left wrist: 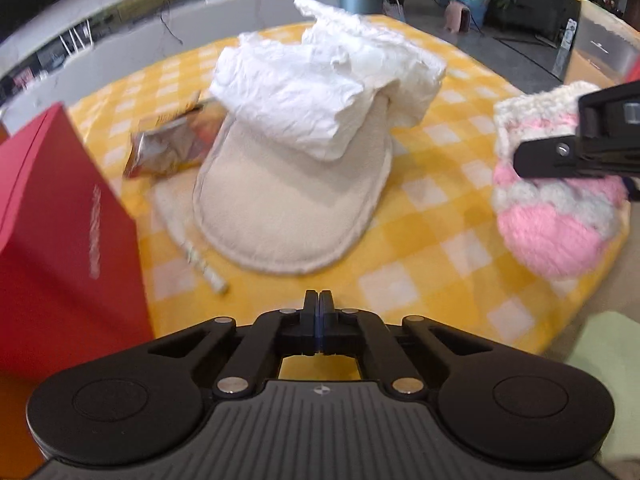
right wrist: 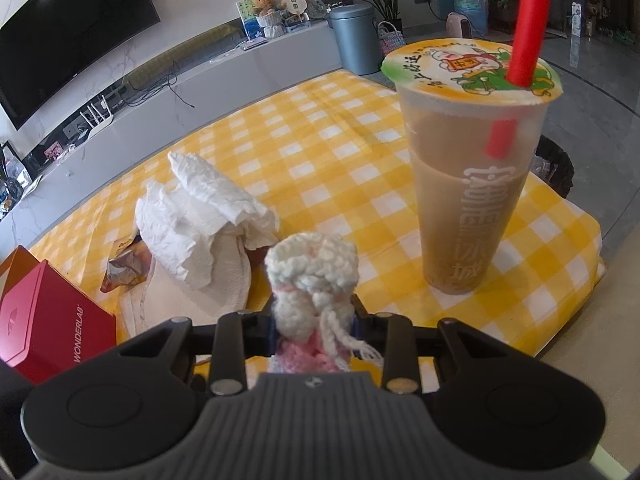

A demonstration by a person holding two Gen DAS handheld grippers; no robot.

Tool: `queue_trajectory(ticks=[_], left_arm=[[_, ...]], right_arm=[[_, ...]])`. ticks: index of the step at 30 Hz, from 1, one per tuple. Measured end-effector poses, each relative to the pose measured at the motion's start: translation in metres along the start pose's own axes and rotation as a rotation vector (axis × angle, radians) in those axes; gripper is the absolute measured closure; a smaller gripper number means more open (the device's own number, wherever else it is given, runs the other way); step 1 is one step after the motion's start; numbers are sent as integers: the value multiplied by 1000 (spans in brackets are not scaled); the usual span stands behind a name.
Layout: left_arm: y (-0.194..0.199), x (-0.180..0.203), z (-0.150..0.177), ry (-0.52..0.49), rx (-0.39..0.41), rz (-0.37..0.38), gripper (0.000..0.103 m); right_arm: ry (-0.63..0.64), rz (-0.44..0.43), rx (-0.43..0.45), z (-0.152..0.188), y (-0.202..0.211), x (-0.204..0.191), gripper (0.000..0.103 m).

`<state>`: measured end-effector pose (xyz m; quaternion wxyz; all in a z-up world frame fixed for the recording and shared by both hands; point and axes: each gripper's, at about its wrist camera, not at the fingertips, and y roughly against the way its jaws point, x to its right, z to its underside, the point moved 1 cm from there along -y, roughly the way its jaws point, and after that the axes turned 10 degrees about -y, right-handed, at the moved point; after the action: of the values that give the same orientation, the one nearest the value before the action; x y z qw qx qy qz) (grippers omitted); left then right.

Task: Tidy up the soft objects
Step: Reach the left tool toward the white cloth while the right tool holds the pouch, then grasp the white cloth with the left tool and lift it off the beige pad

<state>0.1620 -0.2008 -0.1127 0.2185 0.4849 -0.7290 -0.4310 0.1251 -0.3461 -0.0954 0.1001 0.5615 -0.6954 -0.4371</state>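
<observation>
A yellow-checked cloth [right wrist: 320,152] covers the worktop. The right tongs [right wrist: 314,320] pinch a pink-and-white knitted piece [right wrist: 312,280], held just off the cloth near the tall milk-tea cup [right wrist: 472,176]. The left tongs [left wrist: 319,300] are pressed together and empty, before the cream cap [left wrist: 288,200] under crumpled white paper [left wrist: 320,92]. Best carry the knit clear of the cup, lower it beside the cap, then release gently.

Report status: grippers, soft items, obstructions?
Left gripper shut, empty. Right gripper shut on pink-and-white knit piece. White crumpled cloth atop cream pad. Milk tea cup standing close right.
</observation>
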Motion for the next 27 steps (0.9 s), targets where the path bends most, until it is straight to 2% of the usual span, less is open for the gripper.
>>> queue_trajectory(ticks=[2,8,10,12,13,15,17,19,21,23,26,27], left_arm=[[12,-5,10,8,-3,37,103],[48,-28,38,66,42,47,103],[51,-30,34,48,88,44,95],[54,-29,28,31,161,24,72],[53,-25,24,18,198,24,65],[47,-18,17,-13,250,41,42],[36,-9,10,-42,272,38,35],[23,-1,3,-83,289,10,33],[10,4,-1,-110,308,-64,33],[-5,7,-8,-110,287,-138,33],[-20,5,-13,-94,258,-121,31],[-20,5,-13,-89,251,-115,27]], right_arm=[[3,2,-2,0,-1,-1,71],[-6,17,0,0,-1,-1,71],[2,26,-5,1,-3,-3,71],[18,31,-12,4,-4,-6,71],[27,32,-14,5,-4,-7,71],[43,27,-16,5,-4,-9,71],[34,20,-16,5,-4,-6,71],[18,37,-15,3,-5,-2,71],[19,66,-18,3,-8,-1,71],[23,73,-31,3,-13,0,71],[37,72,-73,7,-24,-1,71],[46,75,-84,8,-27,-2,71]])
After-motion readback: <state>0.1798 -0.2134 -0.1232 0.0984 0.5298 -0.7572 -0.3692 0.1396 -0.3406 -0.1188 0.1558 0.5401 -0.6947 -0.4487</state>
